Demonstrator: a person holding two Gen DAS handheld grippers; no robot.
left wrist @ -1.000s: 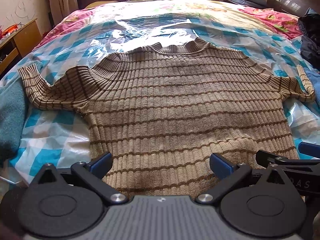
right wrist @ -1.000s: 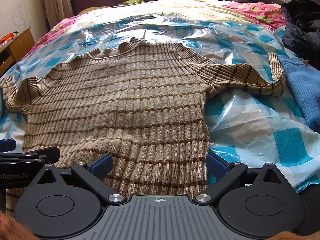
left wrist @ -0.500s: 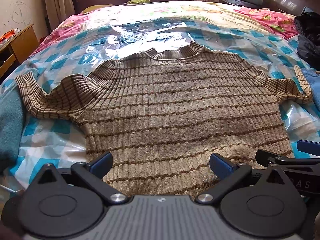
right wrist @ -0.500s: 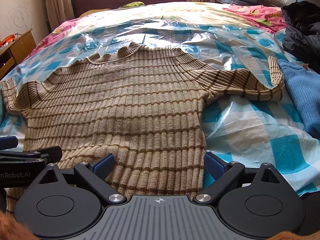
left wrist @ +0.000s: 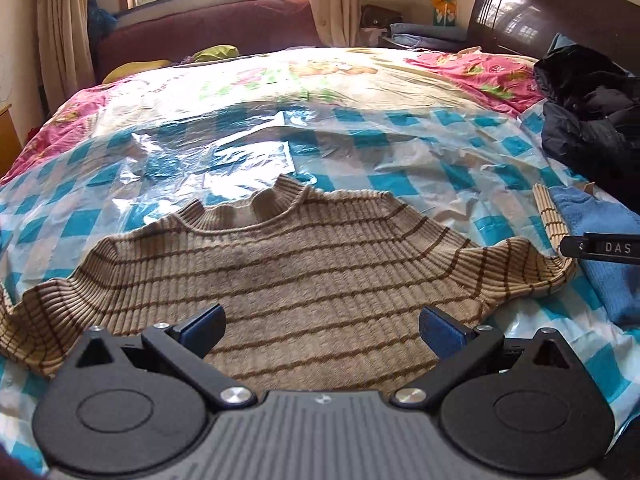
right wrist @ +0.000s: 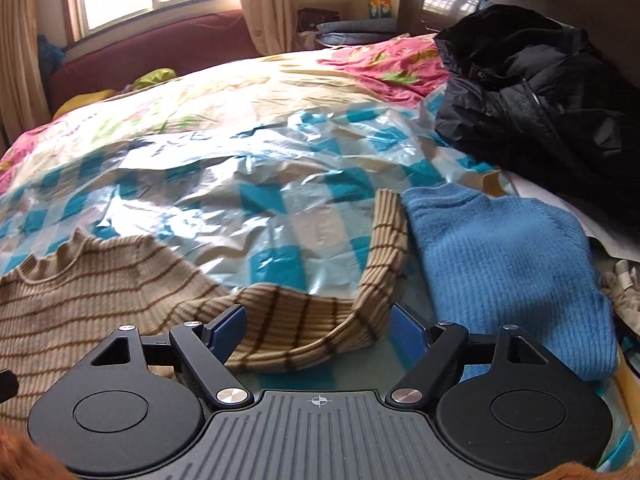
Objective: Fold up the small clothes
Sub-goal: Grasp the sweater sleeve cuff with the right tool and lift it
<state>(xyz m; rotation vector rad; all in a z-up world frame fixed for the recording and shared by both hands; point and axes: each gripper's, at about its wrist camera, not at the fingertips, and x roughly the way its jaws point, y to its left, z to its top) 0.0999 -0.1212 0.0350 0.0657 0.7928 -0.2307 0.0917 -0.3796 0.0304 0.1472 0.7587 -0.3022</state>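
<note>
While right gripper (right wrist: 318, 330) fingers were closing around the sleeve (right wrist: 288, 326), not yet pinching | left gripper (left wrist: 320, 330) fingers stood wide, empty, over striped sweater (left wrist: 304, 264); flat on bed (left wrist: 360, 80) | step: sleeve fold; next: pinch, carry sleeve inward

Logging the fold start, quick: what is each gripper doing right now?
Left gripper: open, empty, over the striped sweater.
Right gripper: jaws closing around the sweater's sleeve, not yet gripping it.
</note>
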